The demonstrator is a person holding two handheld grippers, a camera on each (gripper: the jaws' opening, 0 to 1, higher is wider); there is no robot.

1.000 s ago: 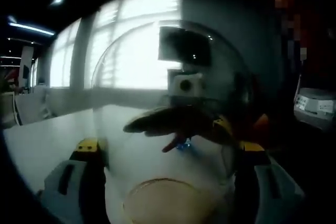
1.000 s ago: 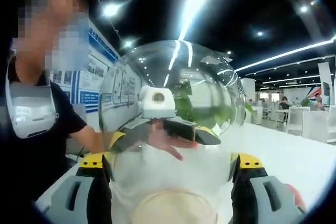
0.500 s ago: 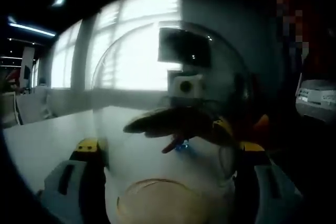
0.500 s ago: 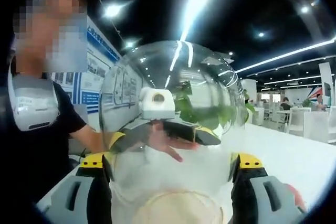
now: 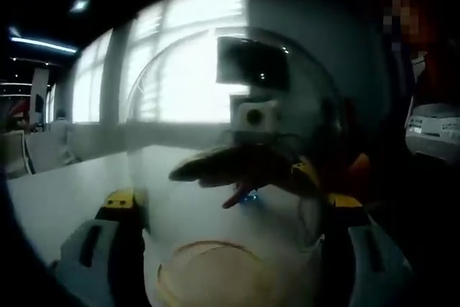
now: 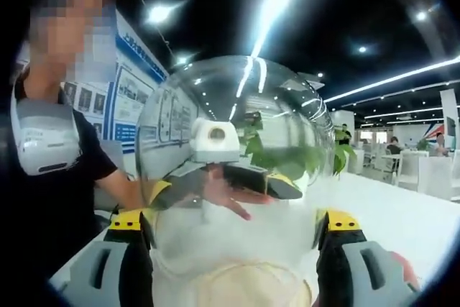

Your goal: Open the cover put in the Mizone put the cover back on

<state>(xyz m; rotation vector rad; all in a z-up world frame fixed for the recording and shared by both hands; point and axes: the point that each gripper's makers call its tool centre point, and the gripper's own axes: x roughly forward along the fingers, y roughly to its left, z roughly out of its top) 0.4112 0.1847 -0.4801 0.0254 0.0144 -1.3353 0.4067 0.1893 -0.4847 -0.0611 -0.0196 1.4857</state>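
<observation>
the white worktop (image 6: 402,213) runs off behind the scene, pale and bare where it shows. the largest task item is the clear dome cover (image 5: 223,134), held up between both tools: in the left gripper view it stands between the yellow-tipped jaws of the left tongs (image 5: 230,210), and in the right gripper view the same cover (image 6: 233,149) stands between the jaws of the right tongs (image 6: 233,224). both sets of tongs are clamped on the cover from opposite sides, each one visible through the glass from the other's view. the cover appears raised, so the step in hand is judged to be the opening lift. a round tan disc (image 6: 237,289), possibly the base, lies low between the jaws; whether cover and disc touch cannot be told. the mizone bottle cannot be identified here. the next move calls for setting the cover down clear of the base, level and with even clamping, since the smooth curved glass could slip.
</observation>
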